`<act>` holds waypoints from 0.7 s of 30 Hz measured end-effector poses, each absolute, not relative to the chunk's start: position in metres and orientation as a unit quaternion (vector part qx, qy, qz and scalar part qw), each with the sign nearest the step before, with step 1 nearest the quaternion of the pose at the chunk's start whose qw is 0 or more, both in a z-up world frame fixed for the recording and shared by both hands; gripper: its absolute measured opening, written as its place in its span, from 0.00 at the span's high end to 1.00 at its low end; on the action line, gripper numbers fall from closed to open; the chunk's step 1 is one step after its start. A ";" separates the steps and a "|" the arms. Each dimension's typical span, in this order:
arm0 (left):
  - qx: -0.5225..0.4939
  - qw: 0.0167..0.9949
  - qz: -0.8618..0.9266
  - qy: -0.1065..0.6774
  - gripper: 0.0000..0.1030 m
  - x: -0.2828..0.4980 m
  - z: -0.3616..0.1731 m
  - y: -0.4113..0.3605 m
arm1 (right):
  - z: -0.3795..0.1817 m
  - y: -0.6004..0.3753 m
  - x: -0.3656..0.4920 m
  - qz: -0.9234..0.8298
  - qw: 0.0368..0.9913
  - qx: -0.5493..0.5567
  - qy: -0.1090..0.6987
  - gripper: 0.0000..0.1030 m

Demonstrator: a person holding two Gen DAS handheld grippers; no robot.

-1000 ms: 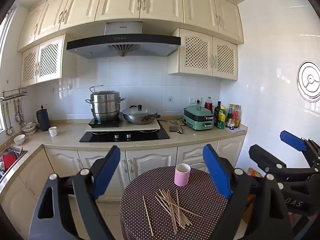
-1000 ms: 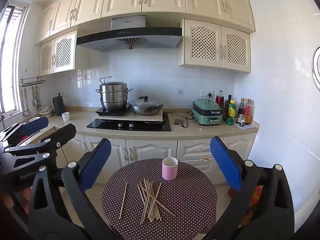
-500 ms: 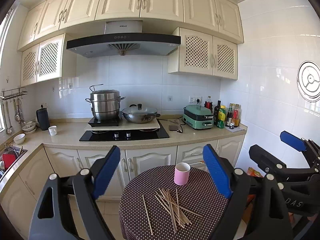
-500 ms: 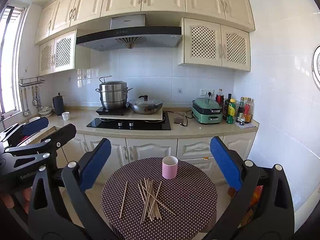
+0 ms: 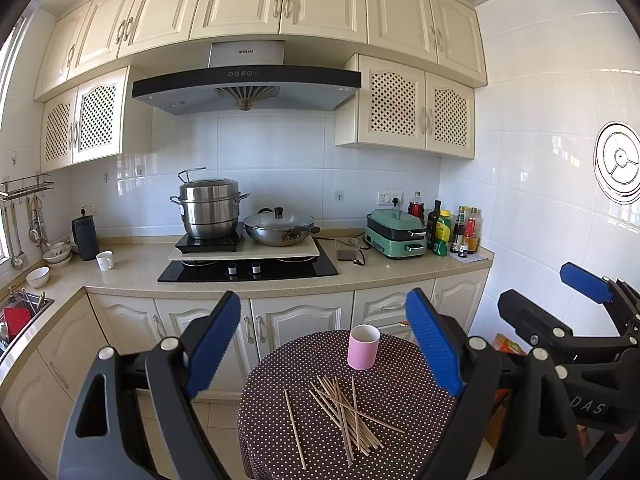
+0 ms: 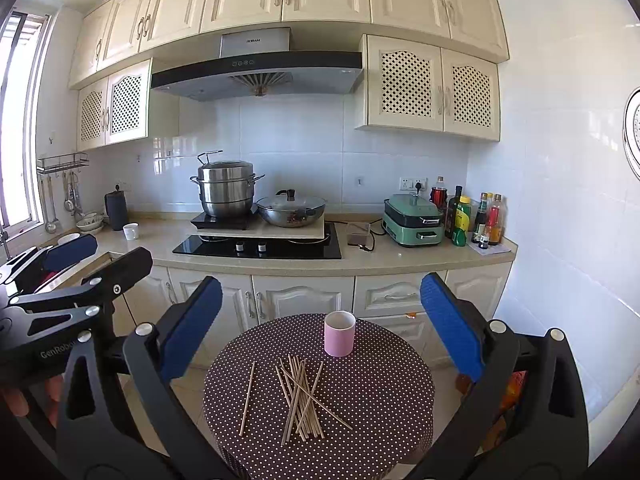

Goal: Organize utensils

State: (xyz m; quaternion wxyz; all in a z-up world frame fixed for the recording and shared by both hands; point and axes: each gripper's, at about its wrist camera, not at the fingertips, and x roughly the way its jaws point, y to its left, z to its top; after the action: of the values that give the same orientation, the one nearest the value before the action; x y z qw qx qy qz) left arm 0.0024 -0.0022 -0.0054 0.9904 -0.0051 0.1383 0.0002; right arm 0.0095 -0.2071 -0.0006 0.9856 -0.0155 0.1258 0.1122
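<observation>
A pile of wooden chopsticks (image 5: 346,414) lies on a round dark polka-dot table (image 5: 400,384); it also shows in the right wrist view (image 6: 300,398). One chopstick (image 6: 247,398) lies apart to the left. A pink cup (image 5: 363,347) stands upright behind them, seen too in the right wrist view (image 6: 339,333). My left gripper (image 5: 324,348) is open and empty, held above and short of the table. My right gripper (image 6: 322,326) is open and empty, likewise held back. Each gripper shows at the edge of the other's view.
Behind the table runs a kitchen counter (image 6: 360,262) with a hob, a steel pot (image 6: 226,190), a lidded wok (image 6: 291,210), a green appliance (image 6: 414,220) and bottles (image 6: 486,220). A sink (image 5: 20,312) is at far left. White cabinets stand below.
Both views have shifted very slightly; the grippers stay open and nothing on the table has moved.
</observation>
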 end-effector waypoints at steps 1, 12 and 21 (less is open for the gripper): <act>-0.006 0.990 0.000 0.138 0.19 0.002 -0.005 -0.002 | -0.001 -0.207 0.009 0.112 0.986 -0.016 0.126 0.06; -0.005 0.990 0.000 0.138 0.19 -0.001 -0.006 -0.005 | -0.007 -0.209 0.009 0.113 0.985 -0.015 0.127 0.06; -0.004 0.990 0.001 0.138 0.19 0.002 -0.005 -0.001 | -0.006 -0.205 0.010 0.113 0.985 -0.015 0.128 0.06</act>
State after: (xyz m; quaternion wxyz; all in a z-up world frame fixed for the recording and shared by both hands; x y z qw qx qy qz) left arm 0.0023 -0.0009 -0.0048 0.9904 -0.0043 0.1383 0.0007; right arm 0.0101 -0.2047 -0.0061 0.9852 -0.0148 0.1280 0.1128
